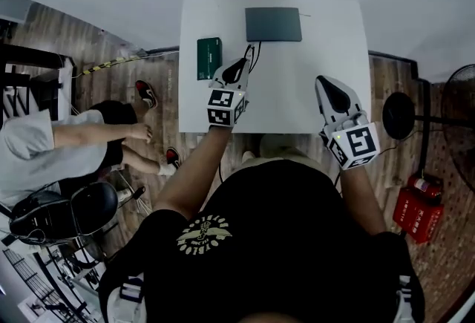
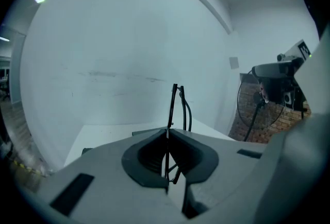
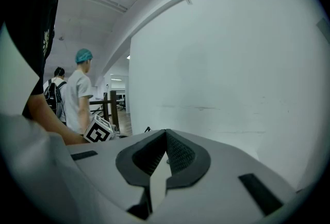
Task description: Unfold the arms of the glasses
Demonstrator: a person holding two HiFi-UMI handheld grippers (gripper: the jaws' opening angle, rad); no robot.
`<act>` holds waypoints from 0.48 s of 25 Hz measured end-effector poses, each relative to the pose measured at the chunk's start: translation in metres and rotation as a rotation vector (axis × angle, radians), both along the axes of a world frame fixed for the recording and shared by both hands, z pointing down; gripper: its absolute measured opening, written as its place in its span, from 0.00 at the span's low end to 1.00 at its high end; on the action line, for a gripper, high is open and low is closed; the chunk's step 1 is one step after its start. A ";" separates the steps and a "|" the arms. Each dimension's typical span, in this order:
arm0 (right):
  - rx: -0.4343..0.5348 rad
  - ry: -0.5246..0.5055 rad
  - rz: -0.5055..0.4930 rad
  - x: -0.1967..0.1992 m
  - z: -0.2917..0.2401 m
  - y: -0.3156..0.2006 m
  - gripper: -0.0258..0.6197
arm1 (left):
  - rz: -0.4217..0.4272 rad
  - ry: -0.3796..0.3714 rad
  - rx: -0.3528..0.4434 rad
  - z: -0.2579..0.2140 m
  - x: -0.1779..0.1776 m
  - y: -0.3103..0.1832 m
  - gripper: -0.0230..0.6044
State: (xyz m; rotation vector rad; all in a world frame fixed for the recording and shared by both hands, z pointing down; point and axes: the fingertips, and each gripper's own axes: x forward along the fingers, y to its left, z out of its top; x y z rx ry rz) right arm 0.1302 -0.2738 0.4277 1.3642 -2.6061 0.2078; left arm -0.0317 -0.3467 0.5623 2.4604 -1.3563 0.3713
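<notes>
Black thin-framed glasses (image 2: 174, 104) stick up from between the jaws of my left gripper (image 2: 167, 130), which is shut on them. In the head view that gripper (image 1: 241, 65) hangs over the white table (image 1: 297, 91) near its left side, and the glasses (image 1: 251, 56) show as thin dark wires at its tip. I cannot tell whether the arms are folded. My right gripper (image 1: 324, 82) hovers over the table's right part, apart from the glasses. In the right gripper view its jaws (image 3: 166, 133) are shut with nothing between them.
A green case (image 1: 209, 57) lies at the table's left edge and a dark grey flat box (image 1: 273, 24) at its far edge. A person (image 1: 44, 143) sits to the left by a black chair. A standing fan (image 1: 401, 115) and a red extinguisher (image 1: 417, 208) stand to the right.
</notes>
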 end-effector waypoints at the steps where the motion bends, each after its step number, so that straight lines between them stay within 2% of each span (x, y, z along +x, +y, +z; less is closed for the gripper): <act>1: 0.003 0.001 -0.005 -0.003 -0.002 0.002 0.04 | -0.005 0.031 0.005 -0.007 -0.002 0.002 0.07; 6: 0.014 0.002 -0.026 -0.019 -0.010 0.013 0.04 | -0.020 0.158 0.051 -0.047 -0.013 0.019 0.07; 12: 0.030 -0.011 -0.059 -0.041 -0.019 0.020 0.04 | 0.009 0.232 0.107 -0.090 -0.016 0.040 0.07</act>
